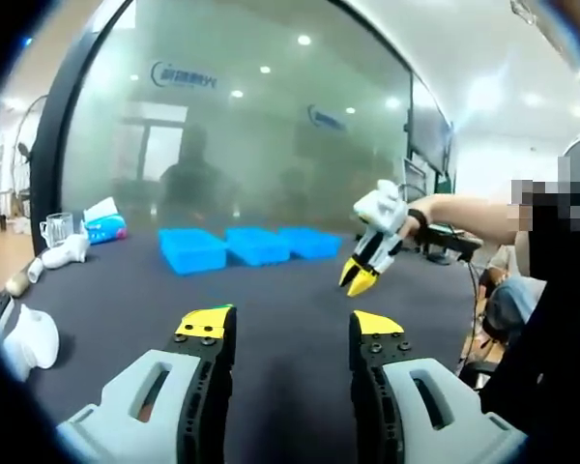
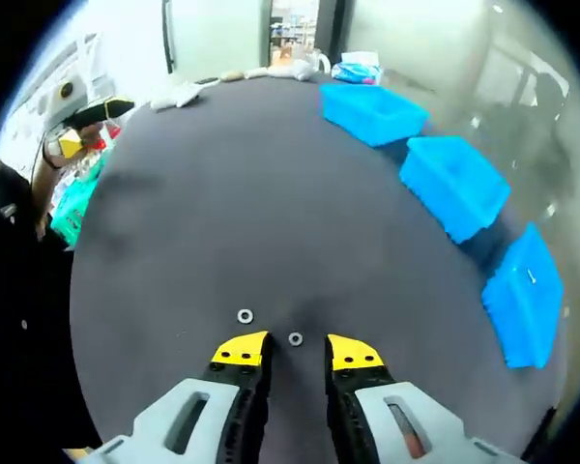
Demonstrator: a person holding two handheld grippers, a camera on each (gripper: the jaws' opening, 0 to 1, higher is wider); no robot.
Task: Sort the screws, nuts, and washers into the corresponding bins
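Two washers lie on the dark desk (image 2: 193,213) in the right gripper view: one washer (image 2: 245,316) left of the right hand-held gripper (image 2: 298,350), the other washer (image 2: 295,338) between its yellow tips, whose jaws stand apart and hold nothing. Three blue bins (image 2: 454,184) line the desk's right side, the nearest bin (image 2: 524,295) holding a small pale piece. In the left gripper view, the left hand-held gripper (image 1: 293,323) hovers over the desk with its jaws wide apart and empty.
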